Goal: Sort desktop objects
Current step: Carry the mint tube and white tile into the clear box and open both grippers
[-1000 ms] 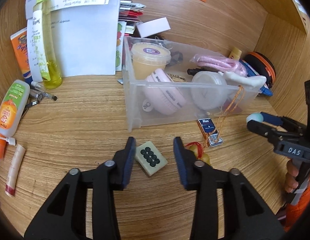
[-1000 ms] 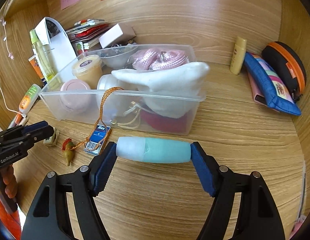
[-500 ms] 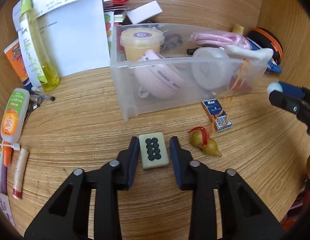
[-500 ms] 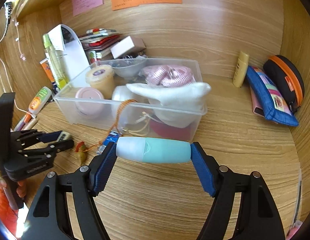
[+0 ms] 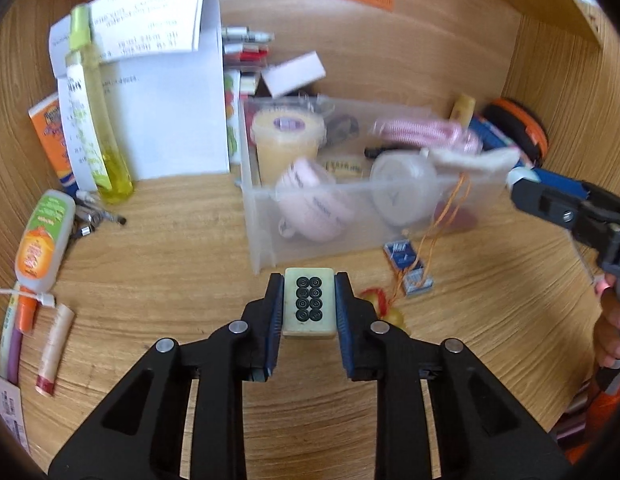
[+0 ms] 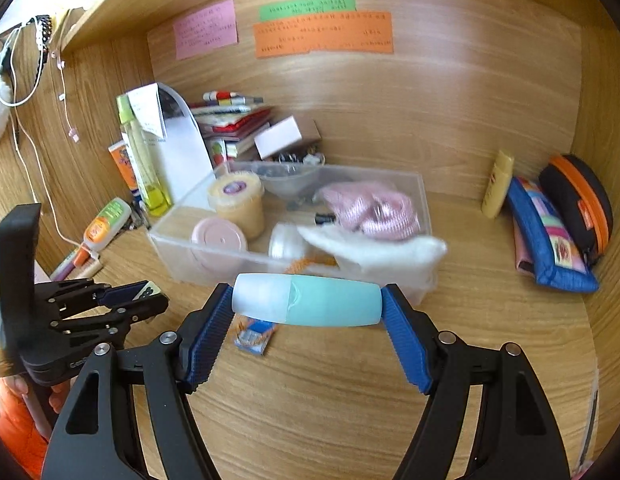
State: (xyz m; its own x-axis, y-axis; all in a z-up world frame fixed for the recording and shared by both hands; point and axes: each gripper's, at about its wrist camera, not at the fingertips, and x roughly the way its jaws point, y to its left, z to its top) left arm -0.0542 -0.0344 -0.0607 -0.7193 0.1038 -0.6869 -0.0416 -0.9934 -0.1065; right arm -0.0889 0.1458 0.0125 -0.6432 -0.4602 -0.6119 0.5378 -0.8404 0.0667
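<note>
My left gripper [image 5: 309,304] is shut on a cream mahjong tile [image 5: 309,302] with black circles and holds it above the desk, in front of the clear plastic bin [image 5: 270,236]. It also shows in the right wrist view [image 6: 146,294]. My right gripper [image 6: 308,300] is shut on a teal and white tube [image 6: 308,299], held crosswise above the desk near the bin [image 6: 182,252]. The bin holds a yellow jar [image 5: 286,140], pink lidded container [image 5: 313,204], pink cord [image 6: 369,208] and white cloth [image 6: 381,252].
A small gourd charm [image 5: 379,306] on an orange string and a blue staple box [image 5: 407,264] lie before the bin. Bottles, tubes and papers [image 5: 162,120] stand at the left. Pouches [image 6: 549,236] and a small yellow bottle [image 6: 497,184] stand at the right. Wooden walls enclose the desk.
My left gripper closed on the mahjong tile and lifted it off the desk. My right gripper rose and pulled back with the tube still in it.
</note>
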